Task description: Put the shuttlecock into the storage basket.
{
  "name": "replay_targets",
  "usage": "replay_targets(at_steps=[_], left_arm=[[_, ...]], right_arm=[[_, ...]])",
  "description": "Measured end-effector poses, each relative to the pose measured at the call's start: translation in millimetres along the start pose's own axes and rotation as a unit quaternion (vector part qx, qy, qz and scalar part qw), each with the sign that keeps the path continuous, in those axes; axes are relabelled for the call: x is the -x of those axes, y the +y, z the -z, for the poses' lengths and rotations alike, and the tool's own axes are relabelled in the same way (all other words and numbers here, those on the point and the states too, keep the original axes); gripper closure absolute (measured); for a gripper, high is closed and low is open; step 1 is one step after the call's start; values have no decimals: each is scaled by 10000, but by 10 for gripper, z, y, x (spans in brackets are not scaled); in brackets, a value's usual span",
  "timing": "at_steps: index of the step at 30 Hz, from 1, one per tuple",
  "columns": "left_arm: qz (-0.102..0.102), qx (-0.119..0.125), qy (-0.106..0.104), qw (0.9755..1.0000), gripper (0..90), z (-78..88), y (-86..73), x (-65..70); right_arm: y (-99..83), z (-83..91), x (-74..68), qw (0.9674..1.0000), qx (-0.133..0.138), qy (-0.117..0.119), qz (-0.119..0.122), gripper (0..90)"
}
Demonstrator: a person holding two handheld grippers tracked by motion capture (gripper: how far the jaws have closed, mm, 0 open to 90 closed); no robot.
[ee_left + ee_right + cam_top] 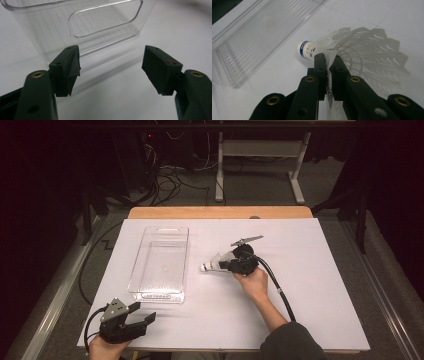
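Observation:
A white feather shuttlecock (211, 264) with a blue band on its cork (303, 49) hangs just above the white table, cork pointing toward the bin. My right gripper (227, 263) (329, 58) is shut on its feather skirt (362, 50). A clear plastic bin (161, 262) (254, 35) stands left of the shuttlecock, with nothing in it. My left gripper (142, 312) (111, 66) rests near the table's front left corner, open, nothing between its jaws, facing the bin's near end with the handle cut-out (105, 18).
The white sheet (310, 285) covers a wooden table (220, 212). Cables trail from both grippers. Beyond the far edge lie floor cables (170, 177) and a white table frame (295, 165).

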State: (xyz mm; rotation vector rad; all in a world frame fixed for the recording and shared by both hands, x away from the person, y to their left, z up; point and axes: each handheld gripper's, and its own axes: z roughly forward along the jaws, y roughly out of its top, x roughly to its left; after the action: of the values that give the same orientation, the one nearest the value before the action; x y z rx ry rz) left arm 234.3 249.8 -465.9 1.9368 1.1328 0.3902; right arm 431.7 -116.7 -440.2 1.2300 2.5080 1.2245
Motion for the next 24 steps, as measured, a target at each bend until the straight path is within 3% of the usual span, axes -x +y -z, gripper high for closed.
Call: replay_targets(at_steps=[24], left_arm=[[27,38,43,10000,316,19,-4,-13]], right_arm=[[21,205,-45,9999,66,-49,85,891]])
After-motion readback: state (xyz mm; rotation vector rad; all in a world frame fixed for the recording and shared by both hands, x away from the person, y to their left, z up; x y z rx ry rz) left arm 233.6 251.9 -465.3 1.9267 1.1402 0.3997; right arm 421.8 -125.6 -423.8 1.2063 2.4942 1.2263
